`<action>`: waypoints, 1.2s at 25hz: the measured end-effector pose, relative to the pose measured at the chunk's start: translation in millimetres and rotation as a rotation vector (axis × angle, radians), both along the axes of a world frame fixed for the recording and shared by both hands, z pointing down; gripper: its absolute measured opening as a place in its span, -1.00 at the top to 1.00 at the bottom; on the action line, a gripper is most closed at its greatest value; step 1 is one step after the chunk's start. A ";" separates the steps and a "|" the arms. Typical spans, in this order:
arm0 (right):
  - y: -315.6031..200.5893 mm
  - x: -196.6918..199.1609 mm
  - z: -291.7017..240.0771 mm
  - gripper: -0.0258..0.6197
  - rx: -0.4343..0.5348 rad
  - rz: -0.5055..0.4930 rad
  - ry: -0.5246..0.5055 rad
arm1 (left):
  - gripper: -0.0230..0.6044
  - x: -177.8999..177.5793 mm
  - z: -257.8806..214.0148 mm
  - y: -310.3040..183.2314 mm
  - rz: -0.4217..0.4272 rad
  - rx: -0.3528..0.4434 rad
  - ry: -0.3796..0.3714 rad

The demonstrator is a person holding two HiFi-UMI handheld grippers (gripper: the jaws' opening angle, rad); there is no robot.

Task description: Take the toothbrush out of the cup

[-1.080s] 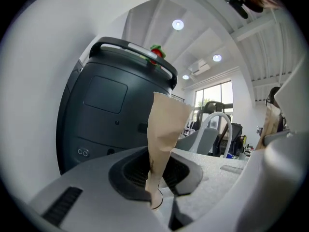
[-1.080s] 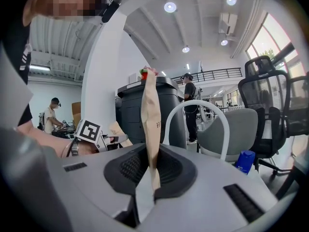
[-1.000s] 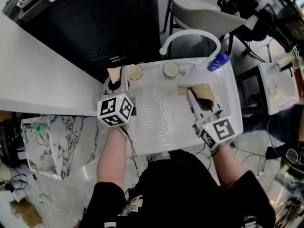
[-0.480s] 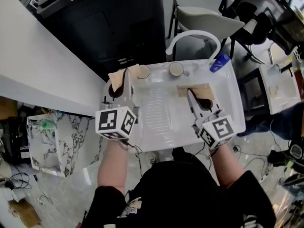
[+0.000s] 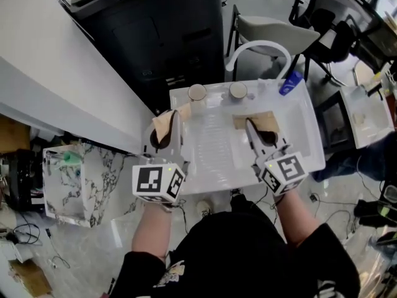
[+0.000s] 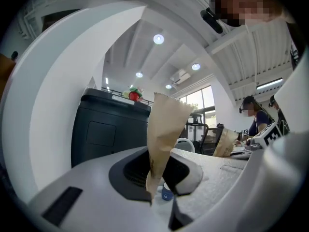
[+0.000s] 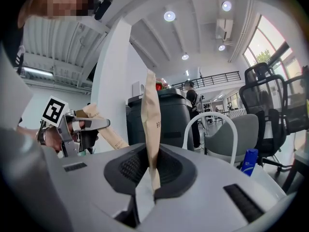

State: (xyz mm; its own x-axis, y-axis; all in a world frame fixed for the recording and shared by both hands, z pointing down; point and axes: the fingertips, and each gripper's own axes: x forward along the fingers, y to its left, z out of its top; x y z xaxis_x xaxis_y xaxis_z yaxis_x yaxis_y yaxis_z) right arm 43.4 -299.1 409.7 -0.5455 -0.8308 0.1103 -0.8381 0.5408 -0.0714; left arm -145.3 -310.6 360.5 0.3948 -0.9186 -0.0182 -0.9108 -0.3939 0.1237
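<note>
My left tongs (image 5: 167, 128) are clenched on a brown paper sleeve (image 6: 164, 129). My right tongs (image 5: 259, 129) are likewise clamped on a second sleeve (image 7: 150, 115). I can't tell if either sleeve holds the toothbrush. Left cup (image 5: 197, 92) is ahead and slightly right of the left tongs. Right cup (image 5: 238, 90) is ahead and slightly left of the right tongs. Both cups are at the tray's (image 5: 211, 166) far edge. Blue bottle (image 5: 290, 83) is ahead-right of the right tongs.
</note>
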 end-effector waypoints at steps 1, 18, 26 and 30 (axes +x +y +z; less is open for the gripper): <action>3.5 -2.8 -0.9 0.82 0.002 0.000 0.001 | 0.81 -1.8 1.9 7.0 0.003 -0.007 0.000; 70.8 -36.2 -1.4 0.82 0.009 0.023 -0.011 | 0.81 -25.4 31.9 104.1 0.043 -0.087 -0.027; 94.3 -41.0 -5.7 0.82 0.021 0.040 -0.008 | 0.81 -29.5 24.8 124.4 0.063 -0.068 -0.021; 102.9 -41.1 -13.4 0.82 0.035 0.058 -0.001 | 0.81 -31.6 20.5 131.0 0.078 -0.058 -0.016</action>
